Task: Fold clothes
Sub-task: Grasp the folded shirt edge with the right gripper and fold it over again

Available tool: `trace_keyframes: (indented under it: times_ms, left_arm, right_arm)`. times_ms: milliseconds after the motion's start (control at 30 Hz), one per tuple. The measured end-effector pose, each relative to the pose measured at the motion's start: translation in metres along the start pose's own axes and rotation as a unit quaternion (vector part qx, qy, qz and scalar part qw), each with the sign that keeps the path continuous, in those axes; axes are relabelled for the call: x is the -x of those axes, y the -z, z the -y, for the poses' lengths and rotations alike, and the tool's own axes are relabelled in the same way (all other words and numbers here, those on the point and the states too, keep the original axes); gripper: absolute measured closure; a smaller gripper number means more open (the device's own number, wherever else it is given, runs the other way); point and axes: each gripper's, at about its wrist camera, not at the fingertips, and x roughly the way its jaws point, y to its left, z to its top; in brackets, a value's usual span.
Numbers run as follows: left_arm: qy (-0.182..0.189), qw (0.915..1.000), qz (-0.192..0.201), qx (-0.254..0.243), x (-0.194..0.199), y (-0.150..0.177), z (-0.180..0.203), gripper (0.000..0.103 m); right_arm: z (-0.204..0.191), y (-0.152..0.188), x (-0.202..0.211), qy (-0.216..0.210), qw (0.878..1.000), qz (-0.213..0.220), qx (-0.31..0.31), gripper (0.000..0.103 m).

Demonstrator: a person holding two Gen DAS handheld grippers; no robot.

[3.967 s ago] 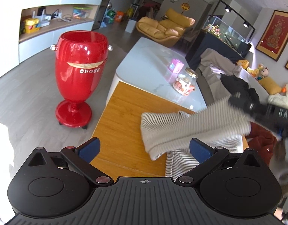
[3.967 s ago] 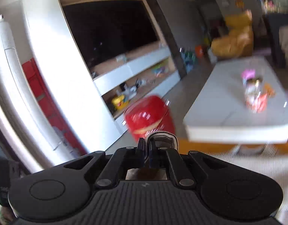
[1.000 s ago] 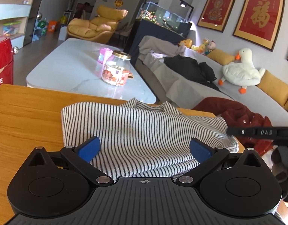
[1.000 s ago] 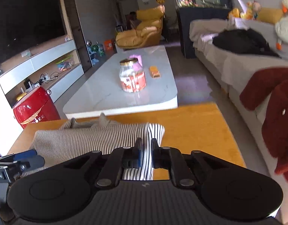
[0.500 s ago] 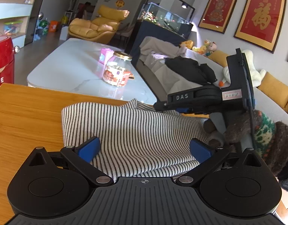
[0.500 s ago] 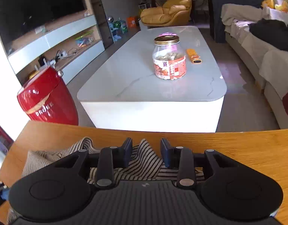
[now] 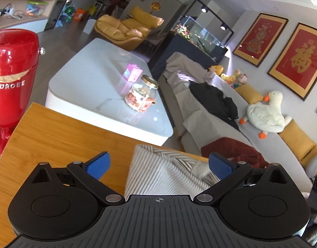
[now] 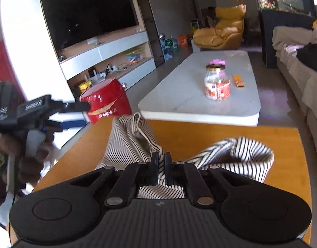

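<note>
Right gripper [image 8: 161, 170] pinched tight on a fold of black-and-white striped knit garment [image 8: 135, 144], having just closed on it; cloth visible between the black fingers. Left gripper [image 7: 158, 163] spread wide, blue pads [image 7: 98, 164] apart, nothing between them but striped cloth lying beyond and below; no contact discernible. Same left gripper [image 8: 75, 114] seen from the right wrist, blurred, held off the left edge of the table by a hand in a fuzzy brown sleeve [image 8: 28, 161].

Garment bunched on the warm-toned bamboo-grain wooden table [image 8: 220, 132], ribbed neckline standing up, one rounded fold trailing right. Near part of it hidden under both gripper bodies. Soft motion blur over the stripes.

Beyond: glossy white marble-look coffee table [image 8: 179, 101] bearing a gold-lidded glass jar [image 8: 217, 82]; shiny red goblet-shaped bin [image 7: 11, 78] cut off at the frame edge; dark red fleecy heap [image 7: 232, 149] on the grey sofa, partly hidden.
</note>
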Motion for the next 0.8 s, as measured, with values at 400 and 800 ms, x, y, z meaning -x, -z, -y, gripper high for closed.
trace_keyframes:
  times_ms: [400, 800]
  left_arm:
    - [-0.027, 0.9907, -0.084, -0.104, -0.044, 0.035, 0.036, 0.000]
    - [-0.057, 0.9726, -0.141, -0.176, -0.011, 0.084, 0.007, 0.000]
  right_arm:
    - [-0.009, 0.077, -0.001, -0.004, 0.997, -0.062, -0.044, 0.098]
    - [-0.011, 0.049, 0.078, 0.072, 0.993, 0.096, -0.020, 0.010]
